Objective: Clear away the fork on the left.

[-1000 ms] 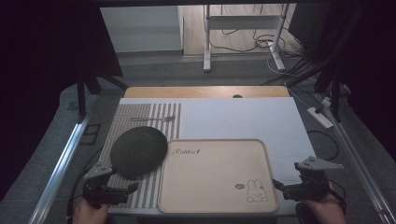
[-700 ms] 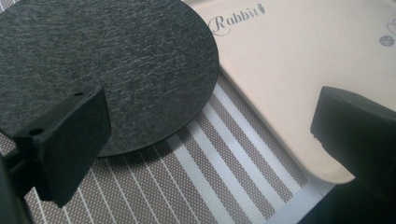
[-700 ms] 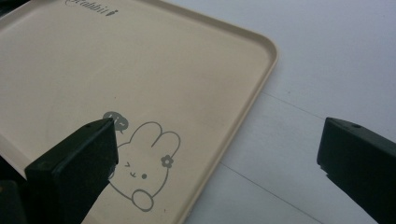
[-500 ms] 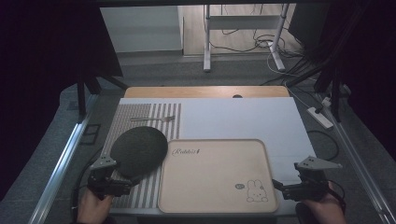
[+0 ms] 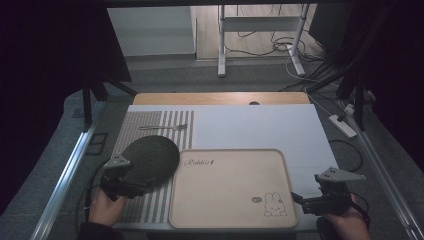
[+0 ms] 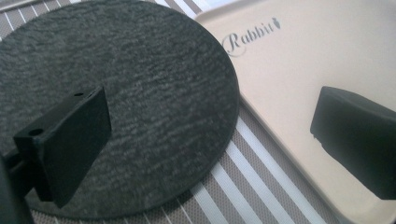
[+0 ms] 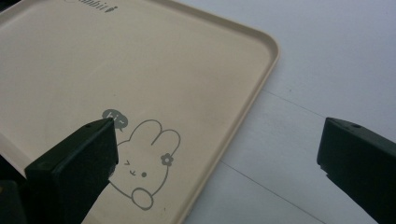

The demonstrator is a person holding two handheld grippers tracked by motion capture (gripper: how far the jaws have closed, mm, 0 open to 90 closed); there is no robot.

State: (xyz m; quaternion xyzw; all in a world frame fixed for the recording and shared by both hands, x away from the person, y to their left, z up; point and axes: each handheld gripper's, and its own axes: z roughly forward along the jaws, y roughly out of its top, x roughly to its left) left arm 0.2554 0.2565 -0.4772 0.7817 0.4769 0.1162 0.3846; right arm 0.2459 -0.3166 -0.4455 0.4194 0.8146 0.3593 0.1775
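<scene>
A dark round slate plate lies on a striped placemat, with its right edge next to a beige rabbit-print tray. A fork rests on the placemat farther back. My left gripper hovers open at the plate's near edge. In the left gripper view, one jaw is over the plate and the other over the tray. My right gripper stands open at the tray's near right corner. Its jaws straddle the tray's rim beside the rabbit drawing.
A white mat covers the table behind and to the right of the tray. A wooden table edge shows at the back. A power strip and cables lie on the floor at the right, and metal rails run along both sides.
My left gripper has moved forward, away from the person, up to the plate's near edge. The right gripper has stayed in place.
</scene>
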